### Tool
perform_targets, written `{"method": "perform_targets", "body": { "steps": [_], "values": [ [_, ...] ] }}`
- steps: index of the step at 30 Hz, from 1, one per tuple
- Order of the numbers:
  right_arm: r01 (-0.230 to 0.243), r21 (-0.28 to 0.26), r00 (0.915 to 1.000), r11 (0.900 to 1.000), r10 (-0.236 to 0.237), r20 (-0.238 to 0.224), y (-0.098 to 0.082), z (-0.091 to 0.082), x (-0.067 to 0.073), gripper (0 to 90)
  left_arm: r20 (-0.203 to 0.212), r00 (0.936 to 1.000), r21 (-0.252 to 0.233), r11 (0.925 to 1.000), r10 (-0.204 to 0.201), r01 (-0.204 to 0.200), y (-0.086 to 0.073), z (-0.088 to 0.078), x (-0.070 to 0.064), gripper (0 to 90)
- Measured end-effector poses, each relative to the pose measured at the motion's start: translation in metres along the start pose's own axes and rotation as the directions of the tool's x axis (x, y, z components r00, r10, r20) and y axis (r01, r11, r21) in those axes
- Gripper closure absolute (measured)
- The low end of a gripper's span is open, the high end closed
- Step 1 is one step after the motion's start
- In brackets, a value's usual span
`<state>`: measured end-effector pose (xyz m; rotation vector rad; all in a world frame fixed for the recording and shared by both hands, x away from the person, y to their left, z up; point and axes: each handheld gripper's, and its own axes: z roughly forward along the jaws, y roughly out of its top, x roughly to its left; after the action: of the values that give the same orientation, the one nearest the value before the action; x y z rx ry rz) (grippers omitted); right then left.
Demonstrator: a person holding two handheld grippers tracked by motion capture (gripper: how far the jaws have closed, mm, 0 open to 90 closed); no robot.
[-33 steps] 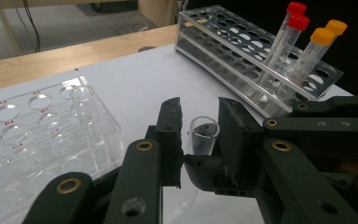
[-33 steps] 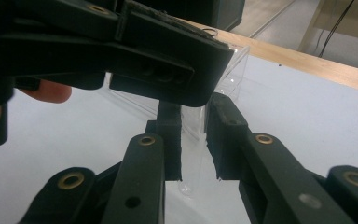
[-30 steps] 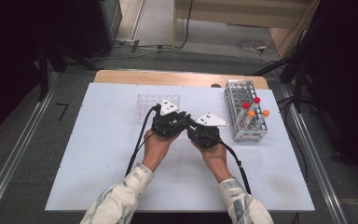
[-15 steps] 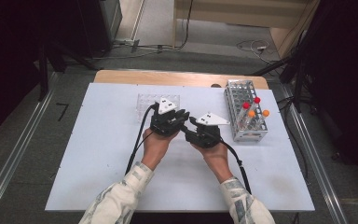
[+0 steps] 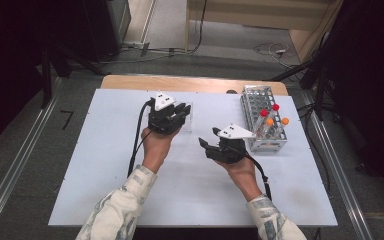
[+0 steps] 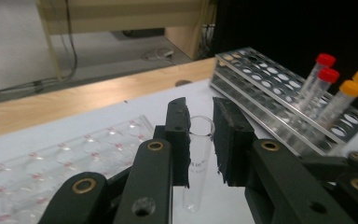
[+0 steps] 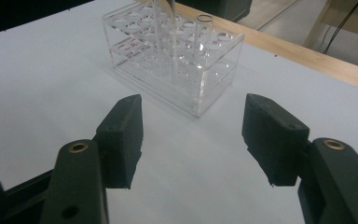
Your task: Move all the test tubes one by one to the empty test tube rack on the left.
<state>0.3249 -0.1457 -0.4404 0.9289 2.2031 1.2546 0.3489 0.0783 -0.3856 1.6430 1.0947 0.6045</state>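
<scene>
The white table [image 5: 130, 200] is the largest thing, a flat matt sheet with a pale wooden strip [image 5: 190, 83] along its far edge; the grey floor [image 5: 25, 150] with metal rails lies around it.

On the table's far right stands the metal rack [image 5: 260, 107], a shiny grid of round holes; 4 capped tubes [image 5: 269, 121] lean in its near end, 2 with red caps and 2 with orange.

The clear plastic rack [image 7: 177, 70] stands near the table's middle at the far side, a see-through box with rows of holes; in the right gripper view 1 open glass tube [image 7: 204, 28] stands in it.

The left gripper [image 5: 181, 111] is above this rack; its 2 black jaws are clamped on a clear glass tube [image 6: 196, 163], which hangs upright between the pads, round rim on top, its lower end above the white table.

The right gripper [image 5: 207, 141] is just beside the metal rack on its left; its jaws stand apart with nothing between them, having just been opening; the clear rack lies ahead of them, well apart.
</scene>
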Motion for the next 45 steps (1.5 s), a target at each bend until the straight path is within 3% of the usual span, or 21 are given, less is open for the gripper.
{"method": "perform_targets", "body": {
  "steps": [4,8,19,29,35,45],
  "values": [
    [0.0,0.012,1.0,1.0,0.0,0.004,-0.006,-0.002,-0.004,36.6,-0.031,0.9994,-0.019,0.9997,-0.014,0.014,0.007,-0.001,0.007,77.0],
    [-0.012,0.001,0.9999,1.0,0.012,0.01,-0.008,-0.006,-0.008,36.7,-0.067,0.9977,-0.034,0.9994,-0.003,0.001,0.01,0.003,0.011,77.0],
    [-0.021,0.001,0.9996,1.0,0.021,0.017,-0.011,-0.01,-0.013,36.7,-0.125,0.9922,-0.051,0.9987,-0.009,0.003,0.007,0.018,0.017,77.0],
    [-0.023,-0.002,0.9996,1.0,0.023,0.019,-0.011,-0.012,-0.014,36.9,-0.162,0.9854,-0.023,0.9982,0.051,-0.055,0.001,0.028,0.011,77.0],
    [-0.02,-0.004,0.9996,1.0,0.02,0.018,-0.012,-0.012,-0.015,37.0,-0.186,0.9803,0.002,0.9977,0.068,-0.068,-0.008,0.037,0.009,76.9],
    [-0.025,0.003,0.9994,1.0,0.025,0.023,-0.014,-0.011,-0.018,36.9,-0.196,0.9778,0.066,0.9959,0.074,-0.062,-0.033,0.054,0.01,76.8]
  ]
}}
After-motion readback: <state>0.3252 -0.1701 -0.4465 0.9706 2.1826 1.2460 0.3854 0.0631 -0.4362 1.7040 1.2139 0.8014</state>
